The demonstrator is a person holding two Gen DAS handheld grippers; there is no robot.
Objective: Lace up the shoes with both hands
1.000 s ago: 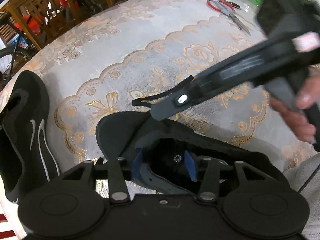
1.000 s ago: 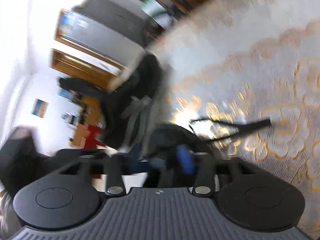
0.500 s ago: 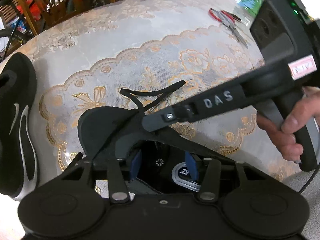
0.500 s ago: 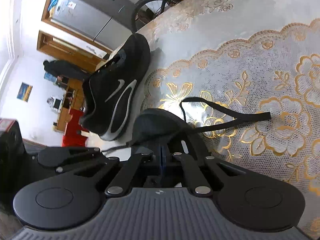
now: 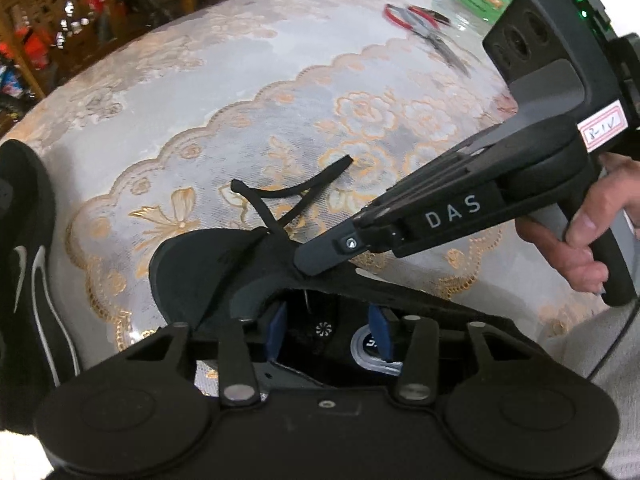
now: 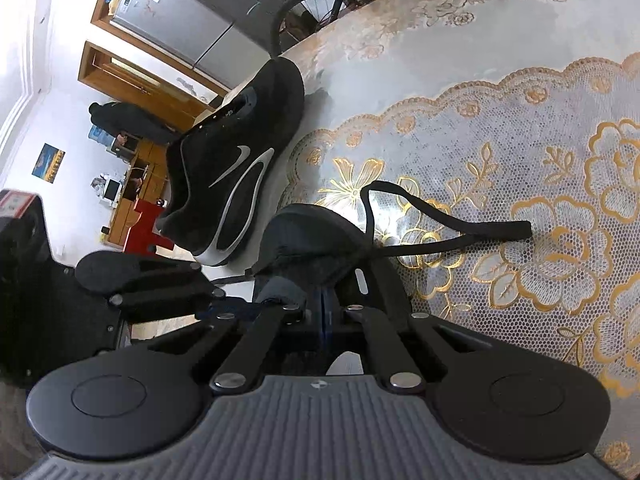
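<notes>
The near shoe [image 5: 208,264] is lying on the lace tablecloth [image 5: 280,92] of the table, and I am taking it as the landmark for all places. Its toe is pointing away from the person, and its opening is directly under the left gripper [image 5: 332,328].

The left gripper is hanging over the opening of this shoe. Its blue pads [image 5: 276,326] are standing apart on both sides of the opening, and the jaws are closing a little. It is not clear if the pads are pressing on the collar or the tongue, so I cannot tell if something is held.

The right gripper [image 5: 316,258] is coming in from the right of the shoe, held by a hand [image 5: 580,240]. Its tip is resting on the front part of the upper, where the black lace [image 5: 296,196] is coming out. In the right wrist view the pads [image 6: 326,312] are pressed fully together. If a piece of the lace is pinched there, the pictures are not showing it.

The lace is running from the front of the shoe onto the tablecloth beyond the toe, making a loop, and its free end is lying flat there.

The second shoe [image 6: 236,160], black with a pale swoosh, is standing to the left of the near shoe, apart from it. Red-handled pliers [image 5: 424,24] are lying far beyond the shoe, near the far edge of the table.
</notes>
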